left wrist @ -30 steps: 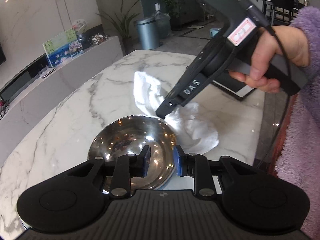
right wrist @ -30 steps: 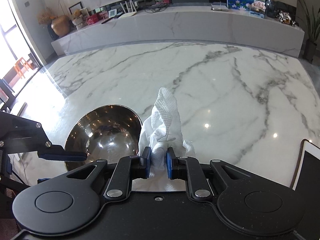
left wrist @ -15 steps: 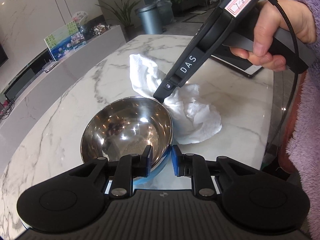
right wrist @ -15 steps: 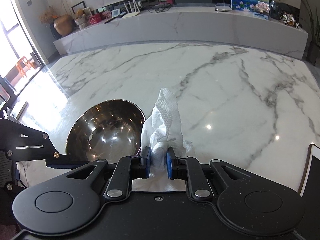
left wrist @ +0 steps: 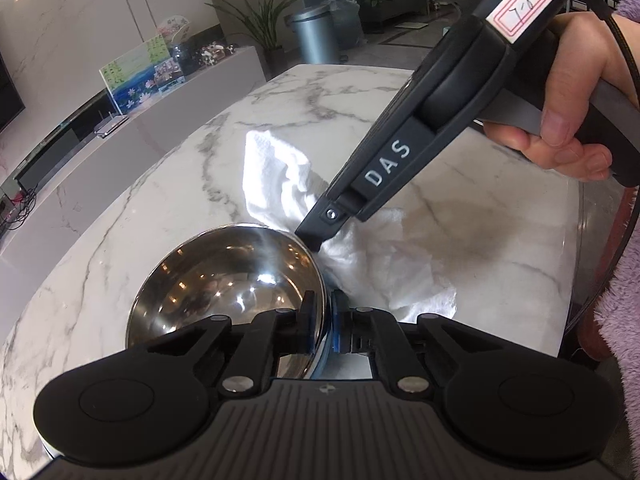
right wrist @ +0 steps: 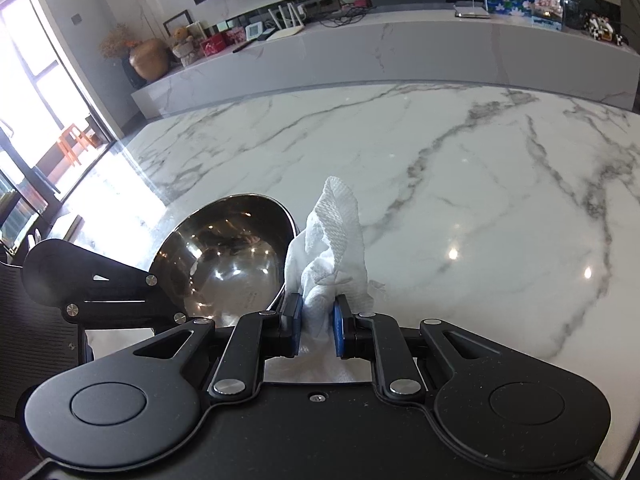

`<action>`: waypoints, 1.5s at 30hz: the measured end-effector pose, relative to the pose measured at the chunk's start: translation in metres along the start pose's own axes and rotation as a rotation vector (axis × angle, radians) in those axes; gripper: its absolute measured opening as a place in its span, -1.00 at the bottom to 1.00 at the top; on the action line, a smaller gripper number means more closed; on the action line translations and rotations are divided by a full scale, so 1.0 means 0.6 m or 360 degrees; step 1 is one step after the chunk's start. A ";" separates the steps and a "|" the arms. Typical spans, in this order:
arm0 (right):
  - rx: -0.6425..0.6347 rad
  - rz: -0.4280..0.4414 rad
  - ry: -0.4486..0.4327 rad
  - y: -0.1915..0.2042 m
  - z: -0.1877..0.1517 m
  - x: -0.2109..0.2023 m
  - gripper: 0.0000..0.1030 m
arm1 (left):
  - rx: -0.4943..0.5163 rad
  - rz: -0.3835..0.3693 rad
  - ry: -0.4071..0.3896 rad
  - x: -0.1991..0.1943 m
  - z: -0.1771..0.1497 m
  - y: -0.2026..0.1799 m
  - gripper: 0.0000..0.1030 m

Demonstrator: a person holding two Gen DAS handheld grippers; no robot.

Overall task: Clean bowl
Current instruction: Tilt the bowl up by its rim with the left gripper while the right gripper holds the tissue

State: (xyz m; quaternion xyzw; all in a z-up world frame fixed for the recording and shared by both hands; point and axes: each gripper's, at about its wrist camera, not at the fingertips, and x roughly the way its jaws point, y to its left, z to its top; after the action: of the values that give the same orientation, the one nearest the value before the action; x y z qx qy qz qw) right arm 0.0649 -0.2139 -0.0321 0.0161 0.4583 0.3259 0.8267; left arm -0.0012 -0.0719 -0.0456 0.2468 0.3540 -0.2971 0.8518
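A shiny steel bowl [left wrist: 224, 280] sits tilted on the marble table; it also shows in the right wrist view [right wrist: 232, 256]. My left gripper [left wrist: 322, 326] is shut on the bowl's near rim, one finger inside and one outside. My right gripper [right wrist: 316, 322] is shut on a white crumpled cloth [right wrist: 332, 240], right beside the bowl's rim. In the left wrist view the cloth [left wrist: 360, 256] spreads on the table behind the bowl, with the right gripper [left wrist: 316, 242] pinching it.
The marble table [right wrist: 460, 184] stretches ahead. A low marble sideboard [right wrist: 400, 48] with pictures and small items stands beyond it. A grey bin [left wrist: 316, 36] and a plant stand on the floor far off. The person's purple sleeve [left wrist: 624, 320] is at the right.
My left gripper has closed onto the bowl's rim and tipped the bowl up. The right gripper keeps hold of the cloth and has lifted slightly beside the bowl.
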 end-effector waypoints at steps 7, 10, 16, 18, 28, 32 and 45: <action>0.0008 -0.0008 0.0120 -0.001 -0.009 0.038 -0.73 | 0.0011 0.0010 0.0017 0.001 -0.006 -0.003 -0.88; 0.0017 -0.0017 0.0151 -0.002 -0.013 0.047 -0.73 | -0.0005 0.0025 0.0019 -0.001 -0.006 -0.004 -0.84; 0.0032 -0.0032 0.0169 -0.004 -0.018 0.050 -0.73 | -0.0105 0.0017 0.0022 -0.011 -0.008 0.008 -0.64; 0.0023 -0.0037 0.0172 -0.003 -0.019 0.050 -0.73 | -0.0149 -0.0007 0.0023 -0.015 -0.008 0.015 -0.64; 0.0013 -0.0043 0.0180 -0.002 -0.017 0.052 -0.72 | -0.0181 -0.0044 -0.0004 -0.035 -0.008 0.024 -0.53; 0.0009 -0.0046 0.0182 0.000 -0.017 0.052 -0.72 | -0.0157 -0.0024 0.0038 -0.031 -0.007 0.024 -0.53; 0.0000 -0.0049 0.0190 -0.001 -0.016 0.054 -0.71 | -0.0326 -0.0123 -0.0158 -0.086 -0.008 0.058 -0.53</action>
State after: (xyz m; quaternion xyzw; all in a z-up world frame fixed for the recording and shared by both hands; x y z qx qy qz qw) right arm 0.0698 -0.1992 -0.0619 -0.0106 0.5071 0.3136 0.8028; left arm -0.0094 -0.0275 -0.0024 0.1298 0.3492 -0.3038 0.8769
